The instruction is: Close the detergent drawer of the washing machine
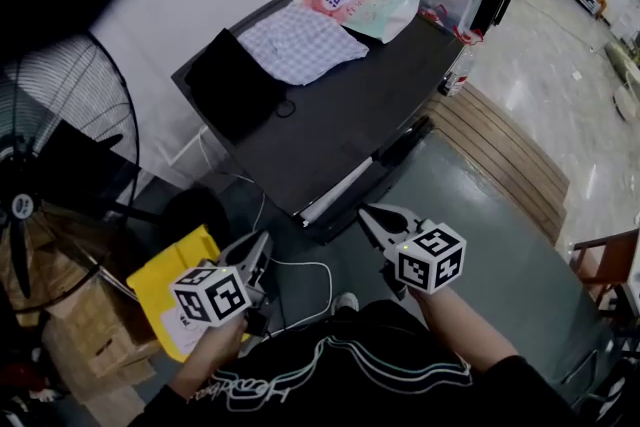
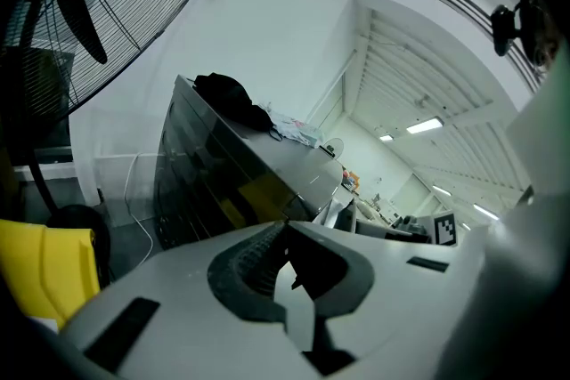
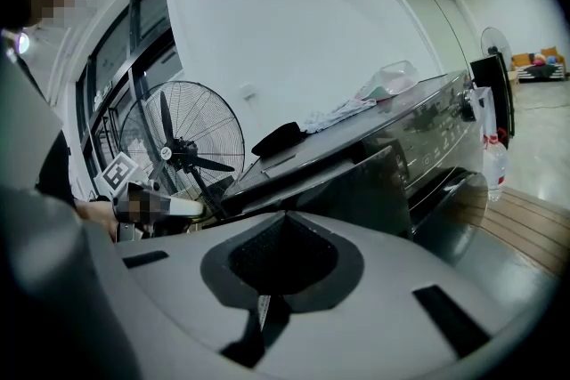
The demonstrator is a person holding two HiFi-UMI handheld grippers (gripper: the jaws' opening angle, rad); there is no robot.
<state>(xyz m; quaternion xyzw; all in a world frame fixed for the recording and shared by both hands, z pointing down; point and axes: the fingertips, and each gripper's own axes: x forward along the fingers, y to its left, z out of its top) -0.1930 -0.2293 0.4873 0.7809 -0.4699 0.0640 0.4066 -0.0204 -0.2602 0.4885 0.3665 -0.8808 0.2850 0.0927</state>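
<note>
Now, the drawer: the long black detergent drawer [image 1: 338, 187] with a white inside sticks out of the big black washing machine [image 1: 330, 105], near both tongs;
Left gripper [image 1: 258, 253]: pinched together, holding nothing;
Right gripper [image 1: 376, 219]: pinched together, holding nothing;
Could go wrong: a push on one corner might jam the drawer crooked;
Only one view: the head view shows the white inside; the right gripper view shows its dark front

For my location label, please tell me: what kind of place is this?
Probably a big workshop hall, not a home: a washing machine stands near a standing fan and cardboard boxes, under strip ceiling lights.
</note>
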